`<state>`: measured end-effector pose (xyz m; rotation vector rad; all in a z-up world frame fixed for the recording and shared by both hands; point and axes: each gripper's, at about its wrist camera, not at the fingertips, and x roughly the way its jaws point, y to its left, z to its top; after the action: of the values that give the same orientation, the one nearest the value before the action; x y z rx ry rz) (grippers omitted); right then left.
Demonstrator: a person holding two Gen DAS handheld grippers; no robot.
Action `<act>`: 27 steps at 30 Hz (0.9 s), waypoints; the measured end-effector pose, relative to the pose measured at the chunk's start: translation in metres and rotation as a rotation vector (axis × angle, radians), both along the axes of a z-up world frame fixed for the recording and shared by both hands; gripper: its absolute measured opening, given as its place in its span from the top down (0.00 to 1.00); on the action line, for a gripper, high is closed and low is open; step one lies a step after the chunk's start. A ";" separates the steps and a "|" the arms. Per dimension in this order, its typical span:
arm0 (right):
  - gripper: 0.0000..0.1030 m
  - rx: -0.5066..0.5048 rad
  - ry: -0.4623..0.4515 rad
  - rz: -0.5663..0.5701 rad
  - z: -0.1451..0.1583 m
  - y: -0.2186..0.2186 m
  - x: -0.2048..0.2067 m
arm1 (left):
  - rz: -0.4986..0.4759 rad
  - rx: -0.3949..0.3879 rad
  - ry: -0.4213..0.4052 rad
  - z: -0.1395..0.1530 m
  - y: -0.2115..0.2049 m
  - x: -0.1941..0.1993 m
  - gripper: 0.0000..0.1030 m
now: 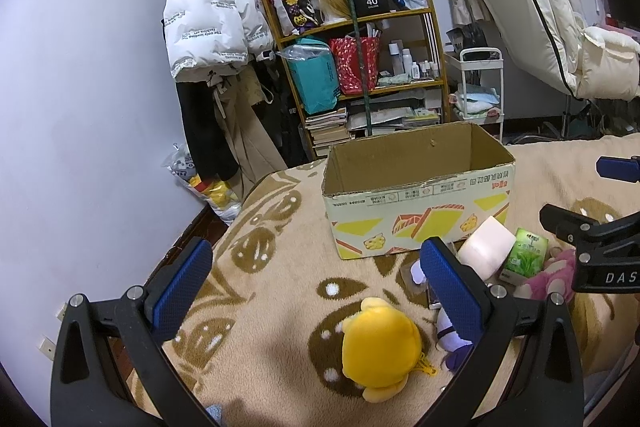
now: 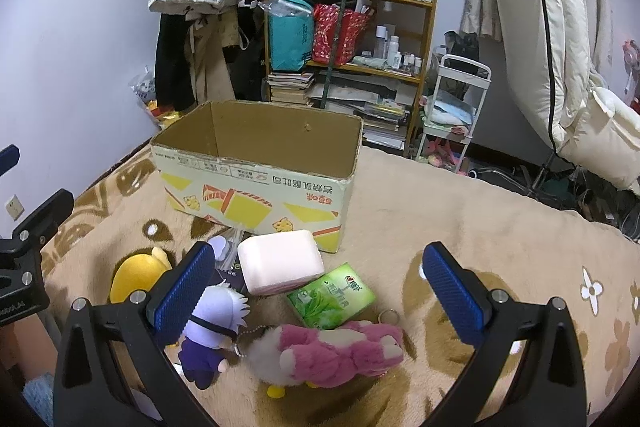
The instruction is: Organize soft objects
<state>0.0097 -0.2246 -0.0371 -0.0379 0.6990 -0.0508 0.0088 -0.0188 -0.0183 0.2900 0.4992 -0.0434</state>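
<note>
An open, empty cardboard box [image 1: 416, 203] stands on a beige patterned blanket; it also shows in the right wrist view [image 2: 256, 187]. My left gripper [image 1: 320, 291] is open above a yellow plush [image 1: 380, 347]. My right gripper [image 2: 320, 291] is open over a pink plush [image 2: 344, 351], with a purple white-haired doll [image 2: 212, 335] by its left finger. A pale pink tissue pack [image 2: 280, 263] and a green tissue pack [image 2: 332, 295] lie in front of the box. The yellow plush [image 2: 136, 279] lies at the left in the right wrist view.
A wooden shelf [image 1: 360, 59] with bags, books and bottles stands behind the bed [image 1: 256, 267], beside hanging coats [image 1: 212, 27]. A white cart [image 2: 452, 115] and a folded mattress [image 2: 552, 39] are at the right. The floor drops off left of the bed.
</note>
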 end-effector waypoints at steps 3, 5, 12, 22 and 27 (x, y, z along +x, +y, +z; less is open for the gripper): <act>0.00 -0.006 0.003 0.008 0.000 0.001 0.001 | -0.001 0.003 0.005 -0.001 -0.001 0.001 0.01; 0.00 -0.009 -0.003 0.005 0.000 0.001 0.001 | 0.000 0.005 0.010 -0.001 -0.002 0.002 0.01; 0.00 0.001 0.002 -0.009 0.002 -0.003 0.001 | -0.001 0.008 0.027 -0.003 -0.002 0.005 0.01; 0.00 0.077 0.139 -0.055 -0.019 -0.021 0.022 | 0.003 0.030 0.271 -0.035 -0.009 0.046 0.01; 0.00 0.079 0.198 -0.062 -0.029 -0.026 0.035 | 0.015 -0.011 0.374 -0.050 -0.008 0.067 0.01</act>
<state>0.0443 -0.2510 -0.0666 0.0556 0.8996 -0.0791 0.0757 -0.0263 -0.0683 0.2685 0.8723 -0.0862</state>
